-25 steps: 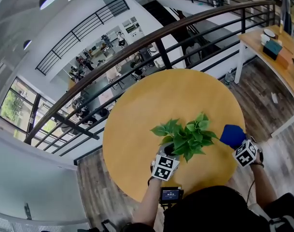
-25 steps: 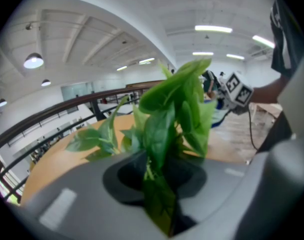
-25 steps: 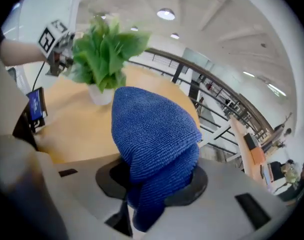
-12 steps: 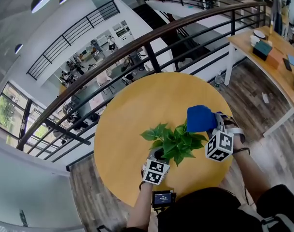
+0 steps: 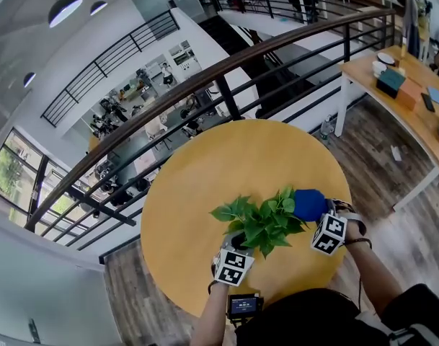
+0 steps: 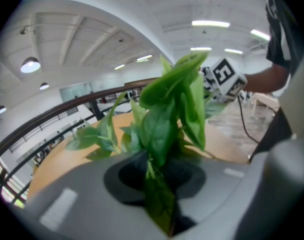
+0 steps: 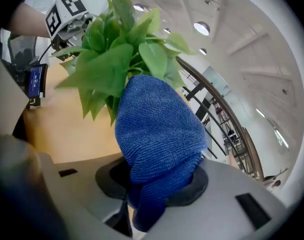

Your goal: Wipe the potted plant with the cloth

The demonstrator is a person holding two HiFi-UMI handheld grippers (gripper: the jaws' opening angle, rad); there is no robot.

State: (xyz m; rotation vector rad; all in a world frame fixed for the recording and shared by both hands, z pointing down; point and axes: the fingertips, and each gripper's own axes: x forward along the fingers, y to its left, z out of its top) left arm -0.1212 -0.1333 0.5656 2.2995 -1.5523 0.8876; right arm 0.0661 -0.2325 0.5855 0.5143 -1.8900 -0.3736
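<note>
A potted plant [image 5: 262, 218] with broad green leaves stands near the front of the round wooden table [image 5: 226, 157]. Its pot is hidden by leaves and by my left gripper [image 5: 238, 245]. In the left gripper view the plant [image 6: 166, 114] rises from between the jaws, which are closing on a stem and leaf at its base. My right gripper [image 5: 318, 216] is shut on a bunched blue cloth [image 5: 309, 204]. The cloth [image 7: 159, 129] presses against the plant's right-hand leaves [image 7: 117, 49]. The left gripper's marker cube [image 7: 67, 14] shows behind the foliage.
A dark curved railing [image 5: 205, 78] runs behind the table, with a drop to a lower floor beyond it. A long wooden desk [image 5: 414, 71] with boxes stands at the far right. A small screen device [image 5: 244, 306] hangs at the person's chest.
The right gripper carried the blue cloth from the table's right side up over the plant, then down against its right leaves. The left gripper stayed at the plant's base.
</note>
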